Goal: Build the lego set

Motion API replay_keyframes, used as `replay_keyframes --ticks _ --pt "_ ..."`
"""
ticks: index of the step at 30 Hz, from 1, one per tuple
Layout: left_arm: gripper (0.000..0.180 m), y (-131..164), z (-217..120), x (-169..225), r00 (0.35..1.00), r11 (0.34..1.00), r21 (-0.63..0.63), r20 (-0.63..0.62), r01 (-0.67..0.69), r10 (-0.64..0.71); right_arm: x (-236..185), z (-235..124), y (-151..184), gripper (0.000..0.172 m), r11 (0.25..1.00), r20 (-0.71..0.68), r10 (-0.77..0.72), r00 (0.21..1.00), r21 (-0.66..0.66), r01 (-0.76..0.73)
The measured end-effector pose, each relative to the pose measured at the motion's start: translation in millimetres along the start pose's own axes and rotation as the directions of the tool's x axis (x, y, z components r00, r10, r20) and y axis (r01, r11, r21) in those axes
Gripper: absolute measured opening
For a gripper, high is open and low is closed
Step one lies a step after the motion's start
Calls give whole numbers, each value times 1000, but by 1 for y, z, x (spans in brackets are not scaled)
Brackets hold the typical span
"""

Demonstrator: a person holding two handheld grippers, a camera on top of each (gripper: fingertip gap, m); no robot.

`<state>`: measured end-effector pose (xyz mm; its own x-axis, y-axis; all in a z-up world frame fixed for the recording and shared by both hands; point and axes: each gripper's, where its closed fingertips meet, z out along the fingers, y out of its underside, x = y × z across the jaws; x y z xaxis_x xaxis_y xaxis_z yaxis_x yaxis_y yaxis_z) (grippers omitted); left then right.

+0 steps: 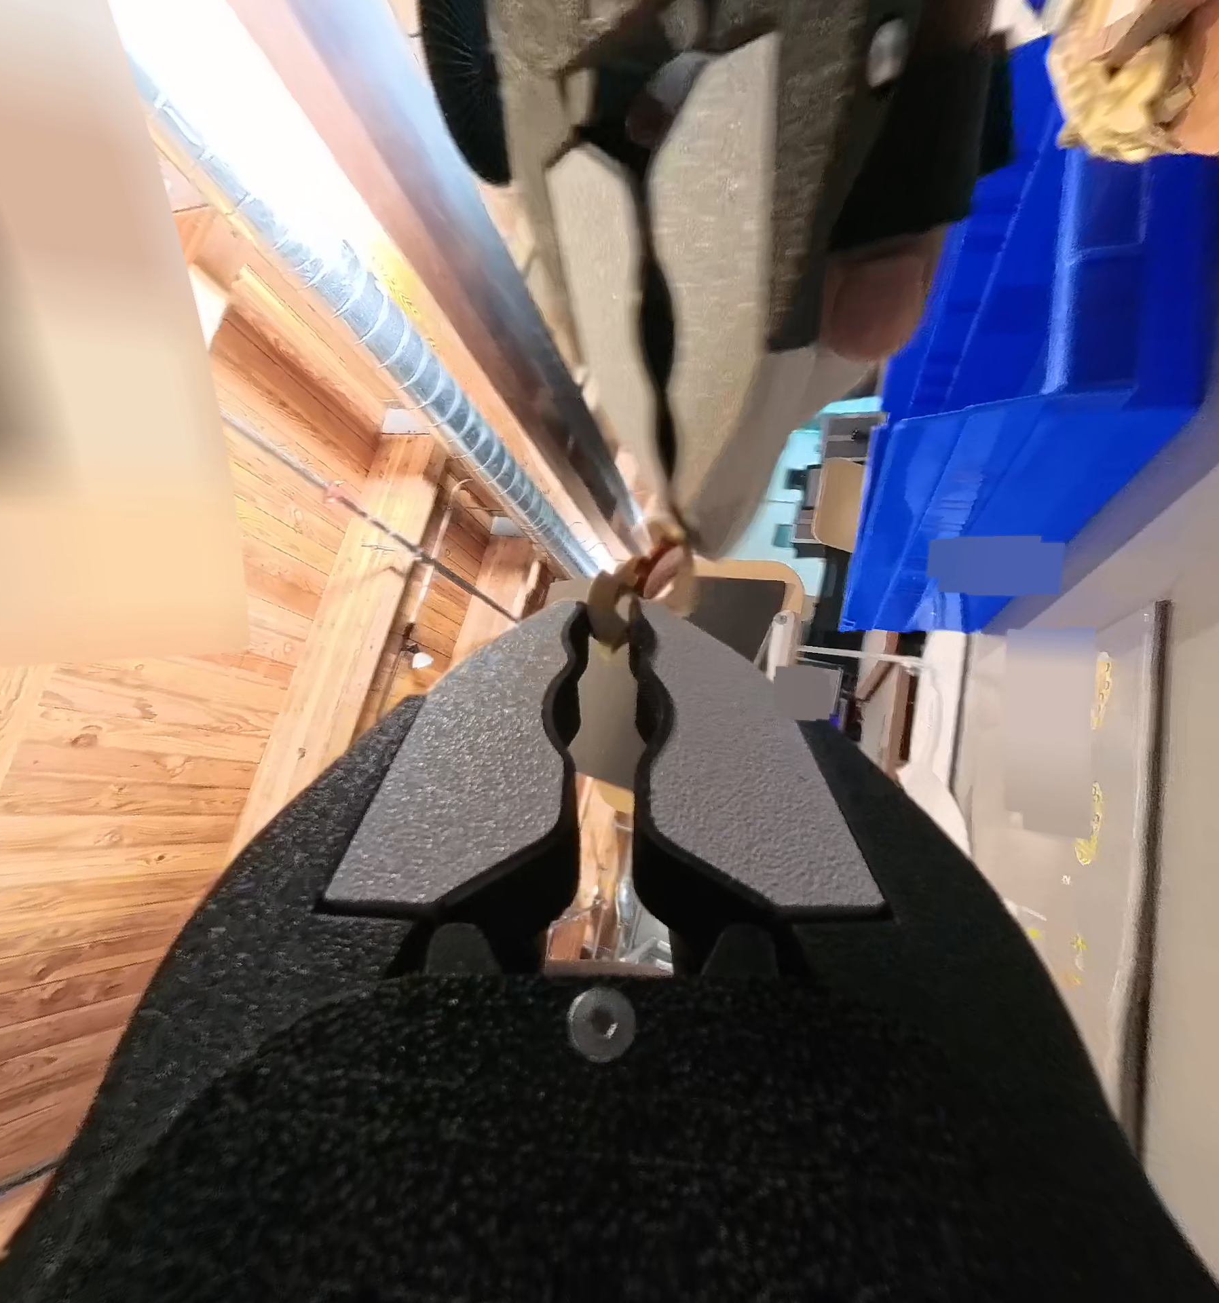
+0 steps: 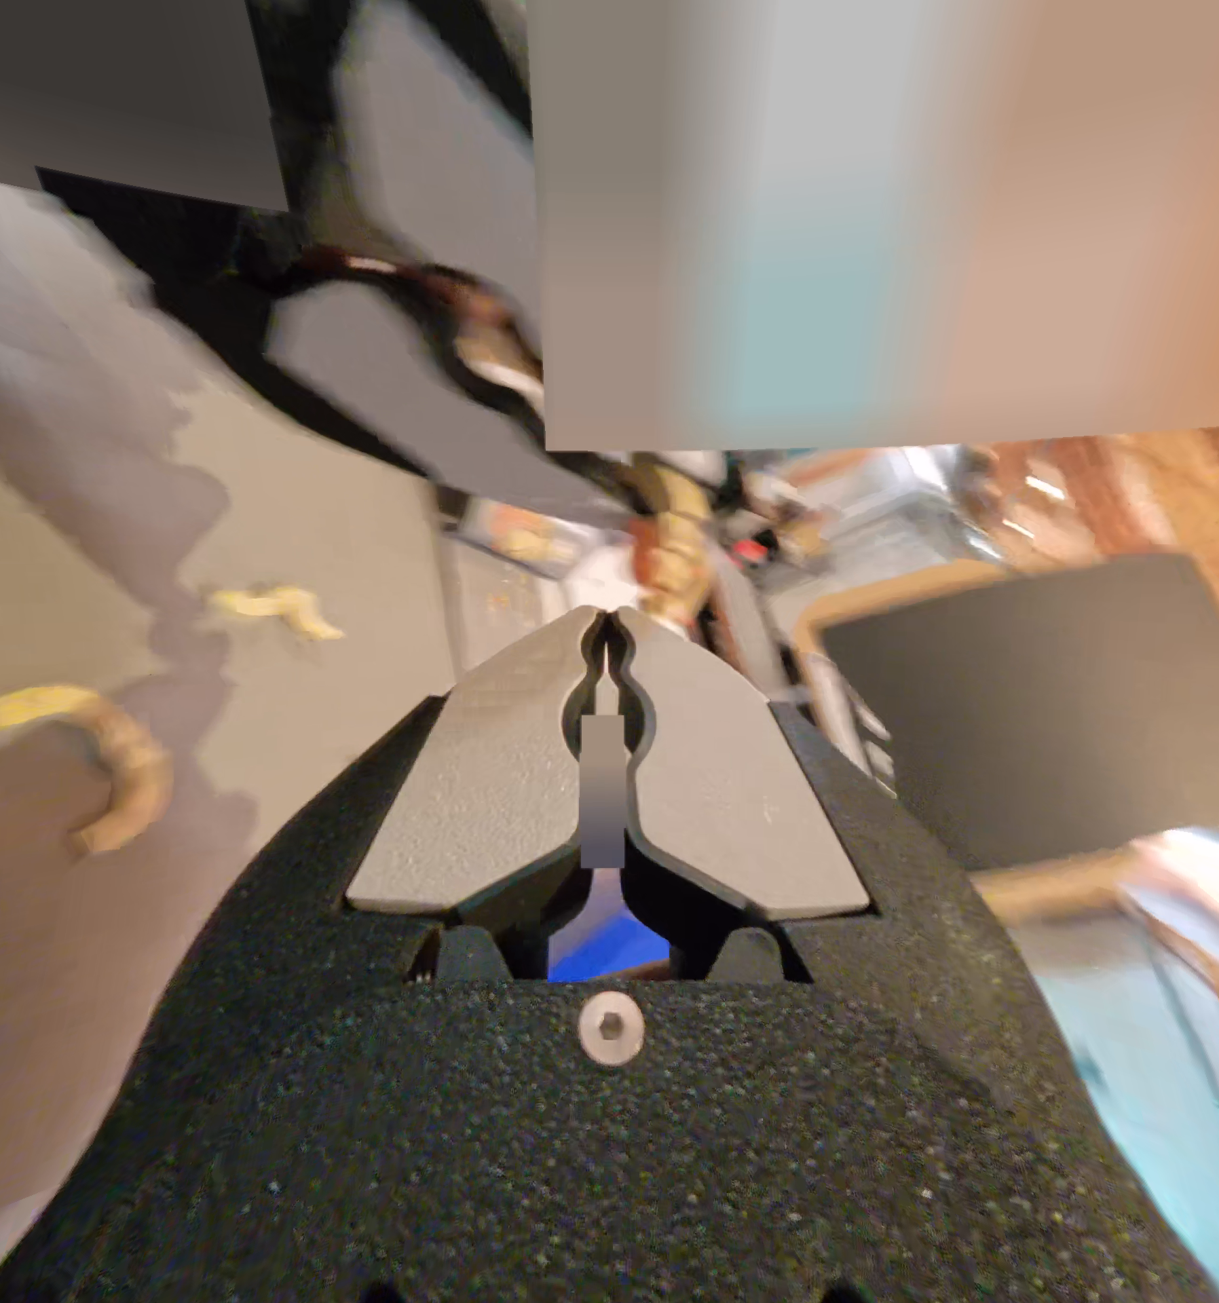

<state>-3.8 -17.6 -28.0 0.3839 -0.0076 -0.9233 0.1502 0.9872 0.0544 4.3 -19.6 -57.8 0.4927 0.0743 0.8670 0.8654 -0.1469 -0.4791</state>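
Where the left wrist view opens, we log the left gripper [image 1: 610,620] with its fingers [image 1: 494,733] drawn near together, pinching a small tan curved piece [image 1: 607,610] at the very tips. Just beyond it the other gripper [image 1: 677,536] reaches in from above, its tips at a reddish-tan bit [image 1: 663,574] that touches the tan piece. Blue bins [image 1: 1058,437] stand at right; wooden planks [image 1: 120,775] fill the left, with a ribbed silver duct [image 1: 381,331] above them.

Passing to the right wrist view, we log the right gripper [image 2: 608,620] with fingers [image 2: 494,747] pressed together at the tips; we see nothing between them. A blurred tan and orange lump [image 2: 670,557] sits just past the tips, to their right; whether it touches them we cannot tell. On the grey surface [image 2: 324,705] at left lie a yellow scrap [image 2: 275,606] and a tan curl [image 2: 127,761], well apart from the tips. A dark panel [image 2: 1030,705] with a pale wooden rim stands at right.
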Motion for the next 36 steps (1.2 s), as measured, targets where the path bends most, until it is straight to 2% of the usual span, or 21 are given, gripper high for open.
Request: replay_keyframes --ticks 1,3,5,10,14,18,21,26,29,36 --pt "10 -2 1 -1 1000 1000 8 -3 4 -4 -16 1 -6 0 999 78 -9 997 38 6" --pt "10 -5 5 0 999 999 -6 -2 -37 37 -10 1 -12 0 998 -54 -53 997 14 54" --pt "10 7 6 3 1000 998 -63 -26 -4 3 -9 2 -11 0 1000 -12 21 1000 11 -21" --pt "10 24 4 22 994 995 -89 -105 34 -43 -20 8 17 0 998 71 41 997 -57 -37" --pt "10 36 4 34 978 985 -115 -147 130 -146 -20 10 44 0 984 104 146 984 -117 -134" --pt "10 41 4 50 951 971 -126 -211 204 -228 -40 4 56 0 962 310 273 911 -122 -246" --pt "10 36 3 65 914 958 -107 -287 267 -287 -57 5 69 1 938 400 340 851 -212 -275" --pt "10 35 1 80 853 928 -126 -365 351 -373 -81 11 98 7 879 418 431 800 -394 -268" --pt "11 34 1 81 824 906 -136 -377 402 -423 -91 14 95 8 873 440 447 779 -404 -272" --pt "10 26 1 83 766 862 -133 -405 490 -498 -101 24 100 9 894 442 347 827 -421 -150"
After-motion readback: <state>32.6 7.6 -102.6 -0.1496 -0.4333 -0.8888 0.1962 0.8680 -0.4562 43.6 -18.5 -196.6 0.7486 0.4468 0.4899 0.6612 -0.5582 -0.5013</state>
